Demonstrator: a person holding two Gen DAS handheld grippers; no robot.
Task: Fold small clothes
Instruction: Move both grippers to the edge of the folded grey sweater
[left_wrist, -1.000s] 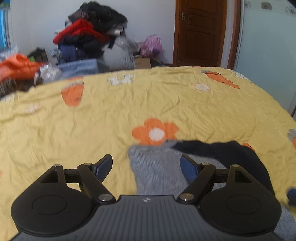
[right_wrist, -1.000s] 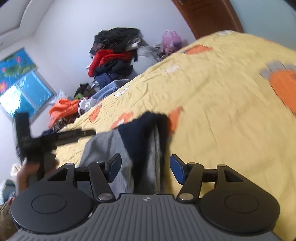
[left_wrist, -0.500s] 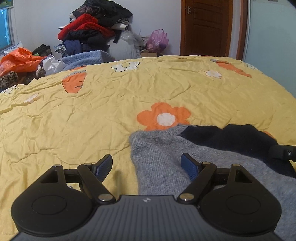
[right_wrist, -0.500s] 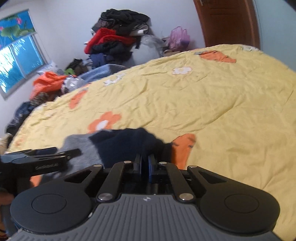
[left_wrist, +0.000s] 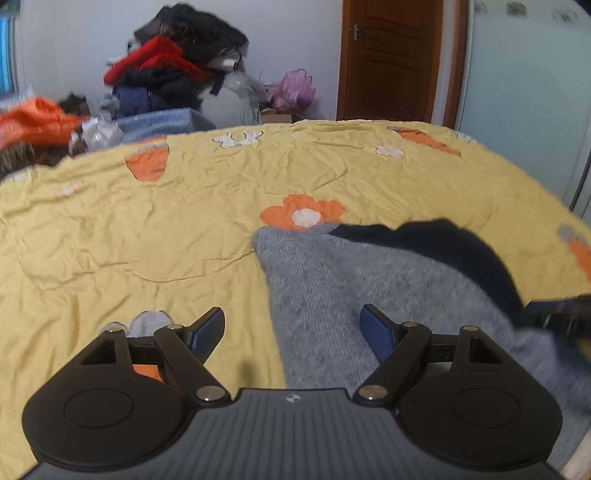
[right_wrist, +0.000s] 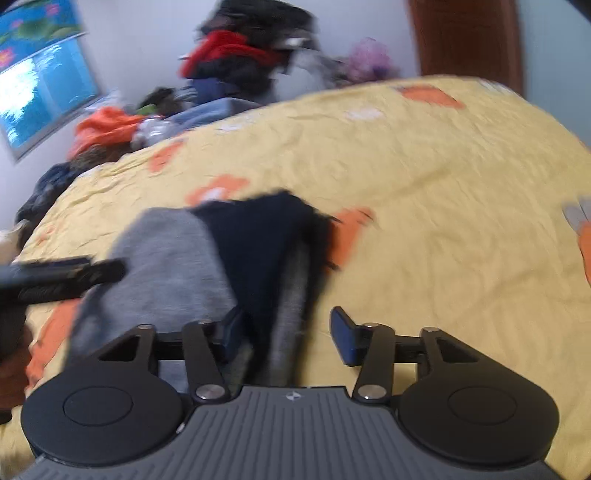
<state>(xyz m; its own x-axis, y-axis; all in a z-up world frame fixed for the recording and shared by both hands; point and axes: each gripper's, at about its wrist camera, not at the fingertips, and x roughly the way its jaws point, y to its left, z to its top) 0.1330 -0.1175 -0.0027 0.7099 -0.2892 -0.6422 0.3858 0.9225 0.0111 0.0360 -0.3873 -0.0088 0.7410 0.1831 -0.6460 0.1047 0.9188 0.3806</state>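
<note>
grey sweater (left_wrist: 369, 295) on yellow bedspread (left_wrist: 147, 240), wide bare bedspread beyond, left jaws apart, right jaws opening over sweater edge

Left tool (left_wrist: 293, 326) gapes wide; right tool (right_wrist: 286, 334) is opening, both angled downward.

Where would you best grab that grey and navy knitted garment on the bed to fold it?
Probably by its grey far corner, coming from its open left side. The grey and navy knitted garment lies flat on the yellow bedspread, and that corner is a free, thin edge. The left gripper is open nearby.
</note>
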